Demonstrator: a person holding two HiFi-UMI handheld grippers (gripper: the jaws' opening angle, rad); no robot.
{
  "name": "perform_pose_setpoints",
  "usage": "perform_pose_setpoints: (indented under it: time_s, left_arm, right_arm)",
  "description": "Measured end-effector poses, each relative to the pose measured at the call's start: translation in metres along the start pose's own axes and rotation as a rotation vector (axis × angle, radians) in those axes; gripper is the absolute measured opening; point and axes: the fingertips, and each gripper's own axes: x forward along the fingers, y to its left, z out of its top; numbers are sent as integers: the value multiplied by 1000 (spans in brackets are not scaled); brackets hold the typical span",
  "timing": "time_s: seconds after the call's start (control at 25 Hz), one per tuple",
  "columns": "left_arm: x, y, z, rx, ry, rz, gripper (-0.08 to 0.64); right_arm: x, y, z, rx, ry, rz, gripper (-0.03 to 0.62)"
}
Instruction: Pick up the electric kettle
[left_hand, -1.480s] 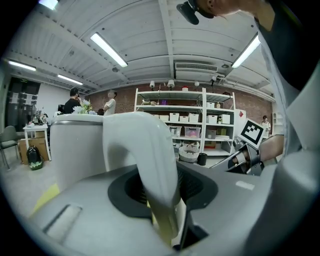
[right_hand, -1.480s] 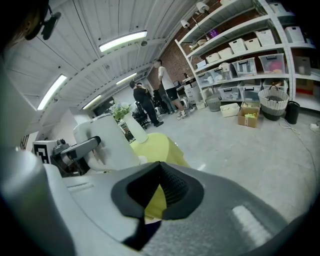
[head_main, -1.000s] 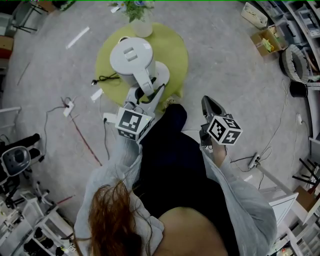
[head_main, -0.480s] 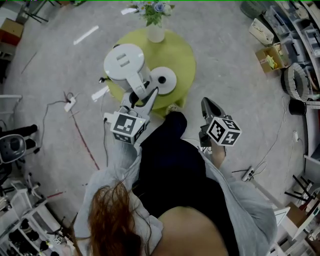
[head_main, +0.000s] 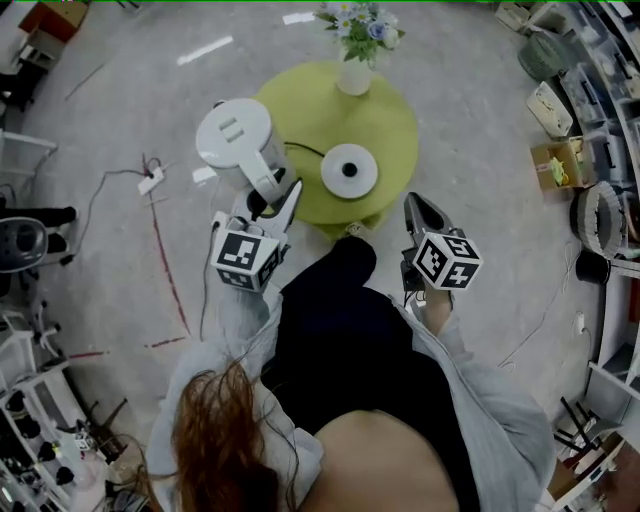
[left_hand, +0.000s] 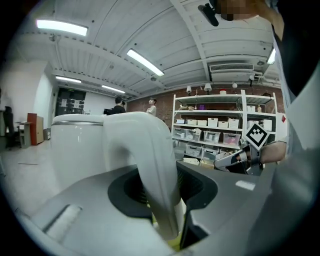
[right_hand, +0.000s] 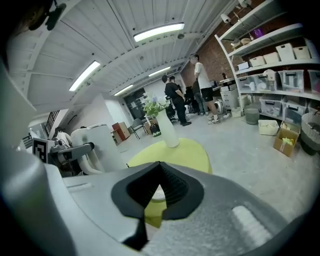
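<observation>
The white electric kettle (head_main: 234, 135) hangs in the air beside the left edge of the round yellow-green table (head_main: 390, 125), clear of its round white base (head_main: 349, 170), which stays on the table. My left gripper (head_main: 272, 200) is shut on the kettle's curved handle (left_hand: 150, 165), which runs down between the jaws, with the kettle body (left_hand: 75, 145) just beyond. My right gripper (head_main: 415, 205) hovers near the table's front right edge, its jaws together with nothing in them. In the right gripper view (right_hand: 150, 210) the kettle (right_hand: 95, 145) shows at the left.
A white vase of flowers (head_main: 355, 72) stands at the table's far side. A black cord (head_main: 300, 152) runs to the base. A power strip (head_main: 150, 181) and cables lie on the floor at left. Shelves and boxes (head_main: 560, 160) line the right. People (right_hand: 175, 100) stand far off.
The kettle came up off its base and moved left, past the table's edge, with my left gripper on its handle. The bare base now shows. The right gripper barely shifted.
</observation>
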Motion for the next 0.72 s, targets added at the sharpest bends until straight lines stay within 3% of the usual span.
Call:
perform_pose_setpoints:
  time_s: [0.44,0.72]
  left_arm:
    - [-38,32,-11,-80,12,202,149]
    - [-52,38,-13,-114,12,270,149]
  right_arm:
    - [40,29,38,-159,25,128,2]
    - [53,39,60,-233,4,142,2]
